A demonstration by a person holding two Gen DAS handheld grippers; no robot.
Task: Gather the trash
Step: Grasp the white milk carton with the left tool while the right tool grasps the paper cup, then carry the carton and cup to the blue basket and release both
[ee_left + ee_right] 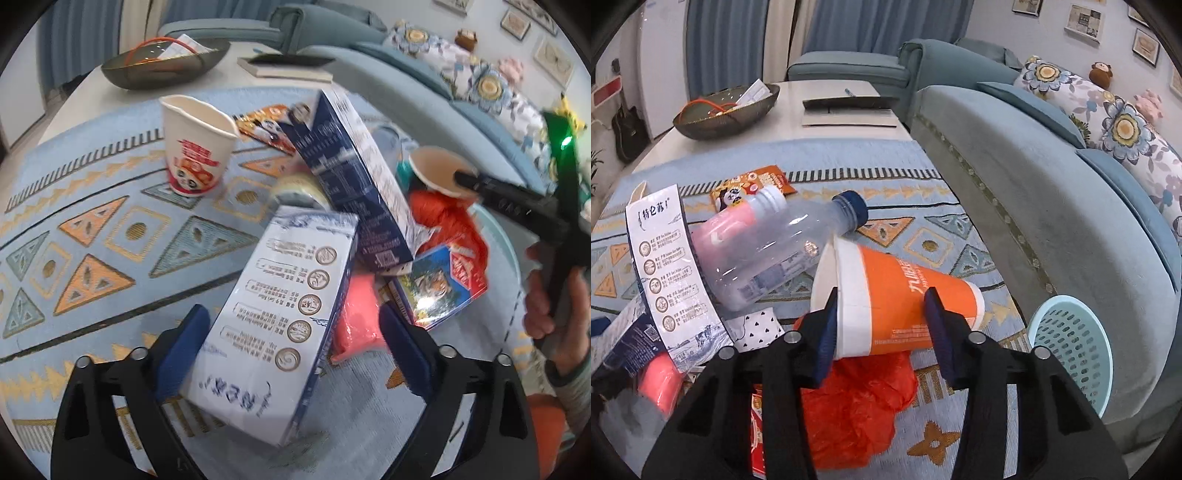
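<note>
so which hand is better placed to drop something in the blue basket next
Right. Its tongs already straddle the orange cup, and the basket sits just to its right. The left tongs sit around the white carton, with no basket in view.

— What carries everything here?

— A light blue rug (923, 236) with orange and teal triangles.

— What lies directly on it?

— A panda-print paper cup (197, 147) stands upright; a flat panda wrapper (753, 184), a crumpled red plastic bag (857, 402) and a pale blue mesh basket (1071, 343) by the sofa.
</note>
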